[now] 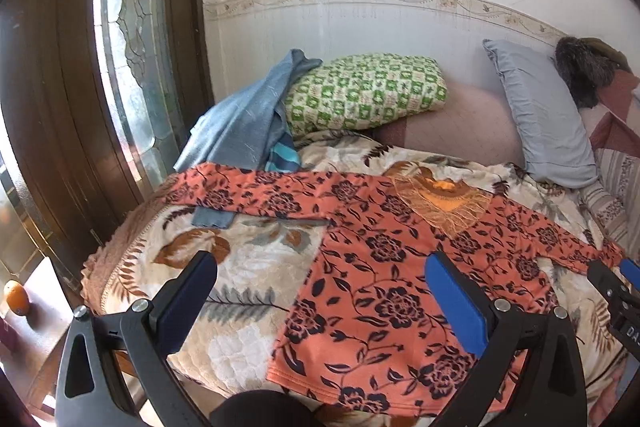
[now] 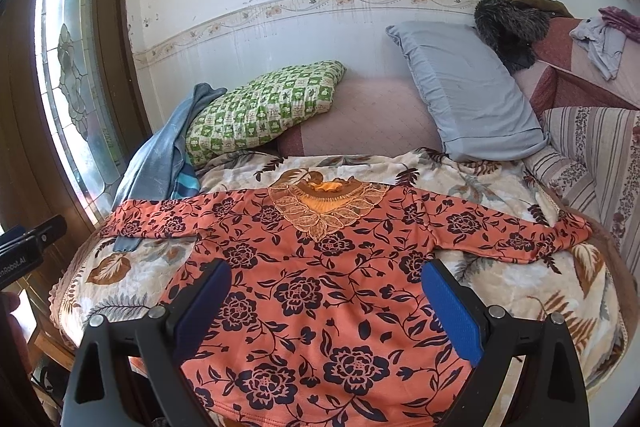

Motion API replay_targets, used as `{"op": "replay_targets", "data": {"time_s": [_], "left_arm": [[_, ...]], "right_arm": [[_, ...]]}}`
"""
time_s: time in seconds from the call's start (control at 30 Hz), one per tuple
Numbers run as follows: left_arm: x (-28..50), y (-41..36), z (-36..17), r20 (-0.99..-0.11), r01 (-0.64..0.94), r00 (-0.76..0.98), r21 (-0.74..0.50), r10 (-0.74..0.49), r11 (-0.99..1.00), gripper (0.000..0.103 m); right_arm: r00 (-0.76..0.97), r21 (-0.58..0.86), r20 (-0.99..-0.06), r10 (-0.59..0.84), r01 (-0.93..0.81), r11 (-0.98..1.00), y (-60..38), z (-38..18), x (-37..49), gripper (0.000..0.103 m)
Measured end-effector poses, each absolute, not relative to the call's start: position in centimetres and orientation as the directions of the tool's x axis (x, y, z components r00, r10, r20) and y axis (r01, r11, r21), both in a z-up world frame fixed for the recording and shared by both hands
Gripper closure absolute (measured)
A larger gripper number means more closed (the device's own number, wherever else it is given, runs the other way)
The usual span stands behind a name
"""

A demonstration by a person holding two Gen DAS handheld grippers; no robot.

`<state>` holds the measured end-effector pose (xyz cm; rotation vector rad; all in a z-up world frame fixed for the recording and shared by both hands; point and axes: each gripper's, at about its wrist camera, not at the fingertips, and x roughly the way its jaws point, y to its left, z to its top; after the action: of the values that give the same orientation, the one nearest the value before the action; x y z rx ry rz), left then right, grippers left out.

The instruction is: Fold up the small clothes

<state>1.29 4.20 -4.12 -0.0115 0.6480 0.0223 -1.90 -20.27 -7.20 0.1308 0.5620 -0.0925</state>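
An orange top with dark flowers [image 1: 384, 259] [image 2: 320, 267] lies spread flat on a leaf-patterned blanket [image 1: 248, 259] [image 2: 120, 279], both sleeves stretched out sideways and the lace collar [image 2: 324, 207] pointing away from me. My left gripper [image 1: 320, 283] hovers open above the top's left lower part, holding nothing. My right gripper [image 2: 326, 291] hovers open over the middle of the top near its hem, also with nothing in it. The right gripper's tips [image 1: 616, 275] show at the right edge of the left wrist view.
A green checked pillow [image 1: 364, 91] [image 2: 260, 111], a blue cloth [image 1: 248, 119] [image 2: 160, 151] and a grey-blue pillow [image 1: 540, 115] [image 2: 468, 87] lie behind the top. A glass door [image 1: 128, 27] stands at the left. An orange fruit [image 1: 17, 297] sits low left.
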Motion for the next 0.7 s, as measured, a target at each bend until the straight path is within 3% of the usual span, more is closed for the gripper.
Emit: {"op": "replay_targets", "data": {"time_s": [0.17, 0.37, 0.53, 0.7], "left_arm": [[-0.2, 0.8, -8.8, -0.725, 0.086, 0.671, -0.133, -0.156, 0.987, 0.000], [-4.2, -3.0, -10.5, -0.715, 0.236, 0.640, -0.165, -0.281, 0.958, 0.000], [-4.9, -5.1, -11.3, -0.761, 0.333, 0.574, -0.120, -0.302, 0.935, 0.000], [-4.1, -5.6, -12.5, -0.801, 0.327, 0.533, -0.104, -0.274, 0.939, 0.000]], "right_arm": [[0.842, 0.114, -0.530, -0.095, 0.182, 0.977, -23.5, -7.6, -2.4, 0.006], [0.824, 0.173, -0.538, -0.180, 0.316, 0.933, -30.5, -8.8, -3.1, 0.006], [0.794, 0.241, -0.552, -0.256, 0.445, 0.862, -38.8, -10.5, -3.2, 0.006], [0.743, 0.364, -0.608, -0.280, 0.574, 0.733, -48.8, -13.4, -2.5, 0.006]]}}
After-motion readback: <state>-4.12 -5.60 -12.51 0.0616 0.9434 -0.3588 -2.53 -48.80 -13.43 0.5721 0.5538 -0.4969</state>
